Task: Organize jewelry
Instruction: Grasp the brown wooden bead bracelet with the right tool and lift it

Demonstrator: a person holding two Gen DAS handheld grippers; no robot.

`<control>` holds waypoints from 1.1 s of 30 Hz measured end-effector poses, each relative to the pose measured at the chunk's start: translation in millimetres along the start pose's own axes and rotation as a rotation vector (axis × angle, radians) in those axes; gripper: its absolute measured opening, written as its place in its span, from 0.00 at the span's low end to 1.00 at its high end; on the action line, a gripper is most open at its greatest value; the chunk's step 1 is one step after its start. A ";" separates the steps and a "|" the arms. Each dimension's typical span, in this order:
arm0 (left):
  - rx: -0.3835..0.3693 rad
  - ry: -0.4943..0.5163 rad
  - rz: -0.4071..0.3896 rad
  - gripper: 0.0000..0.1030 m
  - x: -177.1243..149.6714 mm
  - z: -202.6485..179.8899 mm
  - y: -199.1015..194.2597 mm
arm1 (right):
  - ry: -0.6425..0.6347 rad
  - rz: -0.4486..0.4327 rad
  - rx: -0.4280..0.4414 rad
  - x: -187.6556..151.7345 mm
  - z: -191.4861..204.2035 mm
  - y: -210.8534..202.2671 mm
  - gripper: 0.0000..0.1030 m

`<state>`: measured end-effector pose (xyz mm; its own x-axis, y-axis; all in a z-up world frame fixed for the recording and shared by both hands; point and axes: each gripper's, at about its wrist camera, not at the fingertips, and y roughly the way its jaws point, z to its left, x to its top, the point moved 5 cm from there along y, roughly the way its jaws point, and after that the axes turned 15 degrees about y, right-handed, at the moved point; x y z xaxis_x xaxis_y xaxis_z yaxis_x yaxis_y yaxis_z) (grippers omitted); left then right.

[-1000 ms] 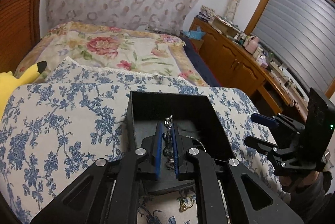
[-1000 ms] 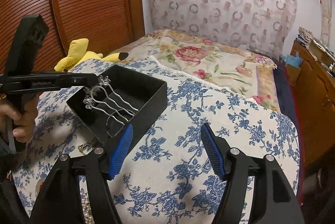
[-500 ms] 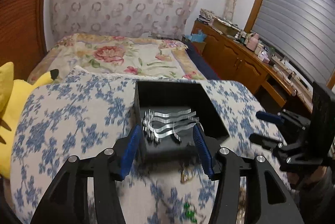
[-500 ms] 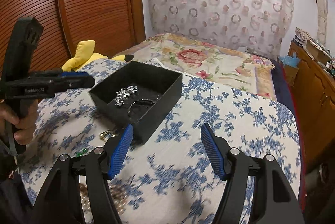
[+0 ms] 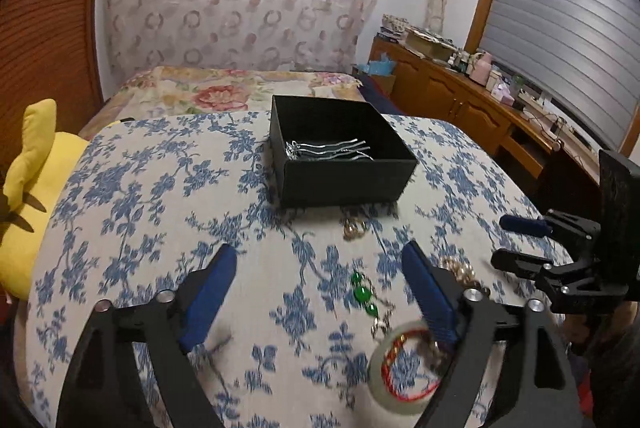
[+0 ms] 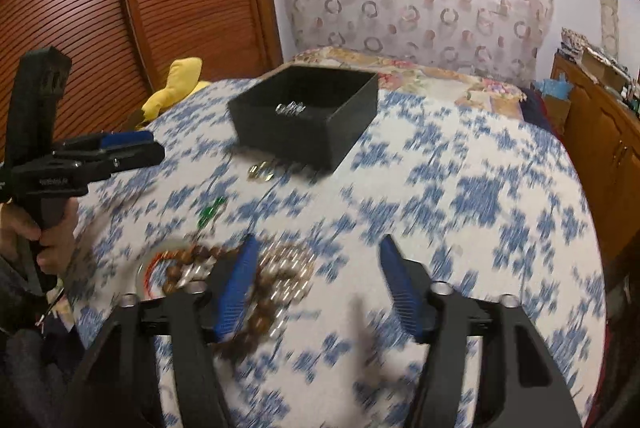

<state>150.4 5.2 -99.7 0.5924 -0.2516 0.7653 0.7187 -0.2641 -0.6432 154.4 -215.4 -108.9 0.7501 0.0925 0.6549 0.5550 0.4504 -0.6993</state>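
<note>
A black open box (image 5: 340,156) (image 6: 308,112) sits on the blue-flowered cloth, with a silver hairpin (image 5: 328,150) (image 6: 290,107) lying inside. My left gripper (image 5: 320,296) is open and empty, pulled back from the box. Loose jewelry lies near it: a green bead earring (image 5: 364,294), a gold piece (image 5: 354,228), a pale bangle with red cord (image 5: 400,372), pearls (image 5: 458,266). My right gripper (image 6: 316,284) is open and empty, over a brown and pearl bead pile (image 6: 264,280).
A yellow plush toy (image 5: 28,188) lies at the left edge of the cloth. A floral bed (image 5: 224,88) lies behind the box. A wooden cabinet (image 5: 460,100) with clutter runs along the right wall. A wooden slatted door (image 6: 120,8) stands at left.
My left gripper opened and let the silver hairpin drop into the black box, then drew back toward me. My right gripper also drew back, over the bead pile.
</note>
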 end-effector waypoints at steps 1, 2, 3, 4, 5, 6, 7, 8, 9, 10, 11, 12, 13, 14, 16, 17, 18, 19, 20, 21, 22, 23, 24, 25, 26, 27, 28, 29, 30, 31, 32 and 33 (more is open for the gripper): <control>0.007 0.007 -0.001 0.87 -3.3 -2.1 -2.8 | 0.003 0.004 0.004 -5.9 1.8 -1.2 0.58; 0.015 0.012 -0.001 0.90 -5.6 -3.1 -5.0 | 0.007 0.007 0.007 -8.8 3.9 -2.5 0.54; 0.022 0.015 -0.004 0.91 -7.9 -3.7 -6.9 | 0.010 0.013 0.012 -13.0 5.5 -3.0 0.51; 0.028 0.018 -0.006 0.91 -9.9 -4.5 -8.9 | 0.011 0.016 0.015 -16.9 7.6 -3.6 0.47; 0.032 0.019 -0.007 0.91 -12.7 -5.7 -11.2 | 0.012 0.018 0.019 -19.5 9.7 -4.3 0.44; 0.034 0.018 -0.007 0.91 -14.8 -6.1 -12.9 | 0.011 0.021 0.024 -22.4 11.6 -4.5 0.41; 0.038 0.018 -0.007 0.91 -17.7 -6.9 -14.8 | 0.013 0.025 0.027 -25.3 13.1 -4.4 0.38; 0.040 0.018 -0.008 0.91 -19.0 -7.3 -16.0 | 0.015 0.027 0.027 -26.2 14.1 -4.6 0.36; 0.042 0.019 -0.008 0.91 -20.3 -7.9 -17.0 | 0.018 0.029 0.030 -27.4 14.9 -4.3 0.36; 0.041 0.020 -0.007 0.91 -22.3 -9.0 -17.7 | 0.022 0.033 0.036 -28.6 15.8 -3.5 0.33; 0.040 0.021 -0.003 0.91 -24.7 -10.4 -18.4 | 0.027 0.038 0.041 -30.2 16.5 -2.2 0.31; 0.040 0.022 0.000 0.91 -26.4 -11.6 -18.8 | 0.030 0.043 0.043 -31.3 16.9 -0.8 0.31; 0.040 0.024 0.001 0.91 -27.8 -13.0 -19.2 | 0.030 0.046 0.042 -31.8 16.8 0.0 0.31; 0.039 0.027 0.001 0.91 -28.7 -14.2 -19.6 | 0.031 0.052 0.039 -32.9 16.8 2.2 0.31; 0.034 0.033 0.003 0.91 -30.9 -17.9 -21.0 | 0.035 0.062 0.031 -34.6 16.1 6.4 0.31; 0.030 0.035 0.004 0.91 -32.2 -19.8 -21.6 | 0.038 0.067 0.023 -35.3 14.8 8.6 0.28; 0.026 0.036 0.005 0.91 -33.4 -21.6 -22.2 | 0.039 0.069 0.023 -36.0 14.6 9.4 0.24; 0.022 0.036 0.007 0.91 -34.7 -23.5 -22.7 | 0.040 0.071 0.027 -36.5 14.9 9.9 0.17; 0.020 0.039 0.010 0.91 -35.6 -24.7 -22.6 | 0.040 0.072 0.035 -37.2 15.8 9.6 0.15; 0.017 0.042 0.014 0.91 -36.3 -26.2 -22.1 | 0.035 0.070 0.037 -36.9 16.9 8.7 0.15; 0.016 0.046 0.018 0.91 -37.3 -27.4 -21.6 | 0.027 0.062 0.036 -36.9 18.3 6.8 0.15; 0.015 0.049 0.025 0.91 -38.6 -28.5 -20.4 | 0.024 0.055 0.042 -36.1 19.5 4.8 0.14; 0.013 0.051 0.029 0.91 -39.5 -29.4 -19.7 | 0.023 0.051 0.049 -34.6 20.5 3.0 0.14; 0.010 0.052 0.033 0.91 -40.5 -30.3 -18.7 | 0.017 0.040 0.058 -32.9 22.9 -0.2 0.14; 0.009 0.053 0.036 0.91 -40.6 -30.3 -17.9 | 0.010 0.029 0.060 -31.0 25.3 -3.3 0.14; 0.009 0.055 0.038 0.91 -40.4 -30.4 -17.3 | 0.005 0.018 0.063 -28.7 27.5 -6.4 0.14; 0.009 0.056 0.040 0.91 -40.4 -31.0 -17.0 | 0.001 0.009 0.067 -26.1 29.8 -9.1 0.14; 0.007 0.056 0.041 0.91 -40.1 -31.3 -16.8 | -0.005 -0.006 0.076 -22.5 32.9 -13.7 0.14; 0.003 0.059 0.043 0.91 -40.0 -32.3 -16.7 | -0.011 -0.020 0.085 -19.0 35.9 -17.8 0.14; -0.004 0.063 0.048 0.91 -40.3 -34.0 -16.5 | -0.016 -0.034 0.092 -15.7 38.5 -21.7 0.14; -0.011 0.069 0.054 0.91 -40.2 -35.5 -16.0 | -0.021 -0.050 0.100 -11.5 41.6 -26.8 0.14; -0.018 0.084 0.061 0.91 -39.8 -38.3 -15.9 | -0.026 -0.065 0.108 -7.7 44.4 -31.7 0.14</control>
<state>101.4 -16.2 -120.9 0.6017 -0.3445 0.7206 0.6751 -0.2627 -0.6894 115.0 -191.0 -79.1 0.7032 0.0825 0.7062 0.5594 0.5488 -0.6212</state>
